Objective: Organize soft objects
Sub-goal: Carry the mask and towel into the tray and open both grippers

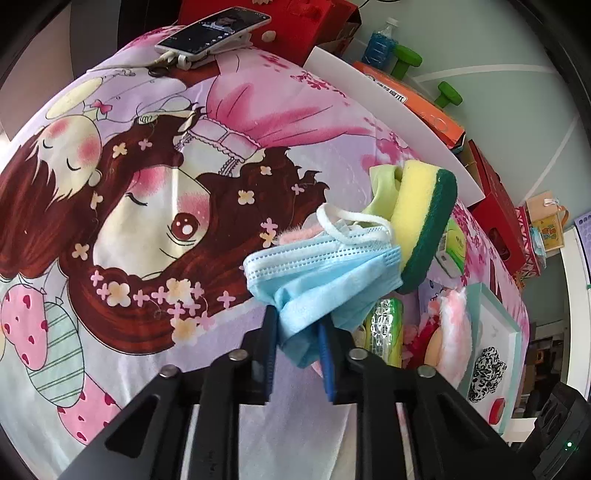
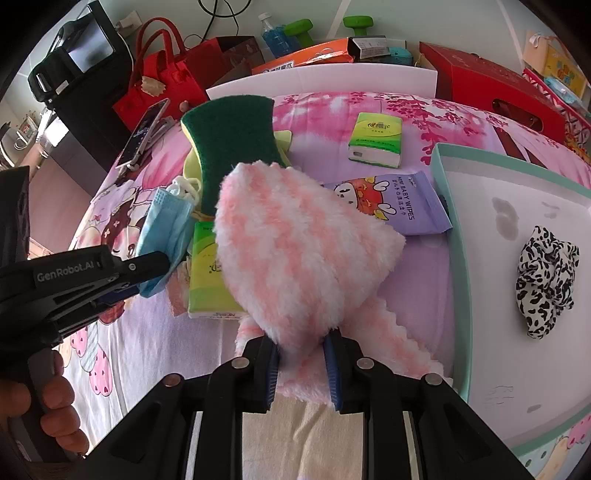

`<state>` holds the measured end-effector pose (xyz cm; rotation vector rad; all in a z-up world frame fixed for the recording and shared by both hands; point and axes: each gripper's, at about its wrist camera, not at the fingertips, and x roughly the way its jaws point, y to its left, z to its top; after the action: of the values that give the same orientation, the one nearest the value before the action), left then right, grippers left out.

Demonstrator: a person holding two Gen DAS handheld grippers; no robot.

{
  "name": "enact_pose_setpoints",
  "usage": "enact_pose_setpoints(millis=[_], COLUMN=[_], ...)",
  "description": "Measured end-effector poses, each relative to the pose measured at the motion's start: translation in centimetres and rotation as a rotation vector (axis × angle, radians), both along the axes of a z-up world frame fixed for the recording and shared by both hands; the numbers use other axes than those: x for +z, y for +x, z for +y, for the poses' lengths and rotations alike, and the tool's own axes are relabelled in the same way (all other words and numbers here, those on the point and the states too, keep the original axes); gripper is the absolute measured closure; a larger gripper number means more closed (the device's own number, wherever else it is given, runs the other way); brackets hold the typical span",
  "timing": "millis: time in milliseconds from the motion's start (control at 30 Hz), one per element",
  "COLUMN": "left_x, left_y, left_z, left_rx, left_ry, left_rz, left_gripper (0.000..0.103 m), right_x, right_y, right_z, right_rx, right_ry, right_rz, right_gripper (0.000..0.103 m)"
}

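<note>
Fingers of a hand (image 2: pixel 22 406) wrap the handle of the left gripper (image 2: pixel 162 275) at about eight o'clock in the right wrist view, and its jaws are clenched on the lower edge of a crumpled blue face mask (image 1: pixel 321 273), whose white ear loops (image 1: pixel 351 225) trail toward one o'clock. Just beyond the mask, at one o'clock from it, a yellow sponge with a dark green scouring face (image 1: pixel 421 225) leans tilted on a pale green cloth (image 1: pixel 380 192). Under all of it lies a cartoon-printed sheet (image 1: pixel 147 184) covering the table, with a phone on a stand (image 1: pixel 210 31) at twelve o'clock. Toward the middle, a green tissue pack (image 2: pixel 207 273) lies flat beside the mask. The right gripper (image 2: pixel 301 363) has its jaws clamped on a fluffy pink-and-white cloth (image 2: pixel 295 251), bunched and standing up from the pinch. At one o'clock from the cloth lie a purple baby-wipes pack (image 2: pixel 399 206) and a second green tissue pack (image 2: pixel 376 136). At three o'clock a mint-rimmed white tray (image 2: pixel 458 295) holds a black-and-white scrunchie (image 2: pixel 543 280).
</note>
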<state>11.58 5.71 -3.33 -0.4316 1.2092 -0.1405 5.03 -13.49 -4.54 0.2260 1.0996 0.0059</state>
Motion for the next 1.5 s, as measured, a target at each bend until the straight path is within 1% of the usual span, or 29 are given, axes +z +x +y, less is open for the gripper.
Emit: enact_pose_setpoints(millis=[200, 433, 533, 700, 833, 900, 1100, 1167, 1233, 1300, 1333, 1367, 1500], left_x=[0.7, 2.8, 4.3, 7.1, 8.6, 9.1, 9.4, 9.4, 9.3, 9.2, 9.1, 9.0, 9.1], left_y=[-0.2, -0.8, -1.4, -2.5, -3.0, -3.2, -3.4, -3.4, -3.4, -3.3, -3.3, -3.3, -3.3], left_z=[0.0, 0.4, 0.7, 0.7, 0.3, 0.0, -1.0, -1.2, -1.4, -1.5, -1.5, -1.4, -1.3], left_rx=[-0.004, -0.004, 0.001, 0.000, -0.009, -0.019, -0.046, -0.051, -0.056, -0.057, -0.057, -0.056, -0.049], left_ry=[0.001, -0.011, -0.017, -0.026, -0.026, -0.025, -0.021, -0.018, -0.015, -0.015, -0.015, -0.015, -0.014], left_rz=[-0.021, -0.086, -0.131, -0.216, -0.261, -0.274, -0.283, -0.281, -0.275, -0.269, -0.266, -0.262, -0.264], left_gripper=[0.089, 0.090, 0.090, 0.090, 0.090, 0.090, 0.090, 0.090, 0.090, 0.090, 0.090, 0.090, 0.090], right_x=[0.4, 1.9, 3.0, 6.1, 7.9, 8.3, 8.4, 8.3, 7.5, 6.4, 6.3, 6.4, 8.1], right_y=[-0.1, -0.5, -0.9, -2.2, -2.9, -3.0, -3.2, -3.2, -2.8, -2.5, -2.5, -2.6, -3.3], right_z=[-0.1, -0.5, -0.7, -1.4, -2.1, -2.3, -3.5, -3.5, -3.1, -2.8, -2.8, -2.6, -2.3], right_rx=[-0.011, -0.024, -0.031, -0.043, -0.059, -0.067, -0.083, -0.073, -0.048, -0.035, -0.033, -0.022, -0.001], right_ry=[-0.005, -0.002, 0.002, 0.007, 0.009, 0.010, 0.024, 0.014, -0.006, 0.003, 0.010, 0.016, 0.027], right_rz=[-0.009, -0.049, -0.079, -0.180, -0.231, -0.241, -0.243, -0.233, -0.193, -0.144, -0.139, -0.146, -0.220], right_gripper=[0.087, 0.088, 0.088, 0.088, 0.088, 0.088, 0.088, 0.088, 0.088, 0.088, 0.088, 0.088, 0.088])
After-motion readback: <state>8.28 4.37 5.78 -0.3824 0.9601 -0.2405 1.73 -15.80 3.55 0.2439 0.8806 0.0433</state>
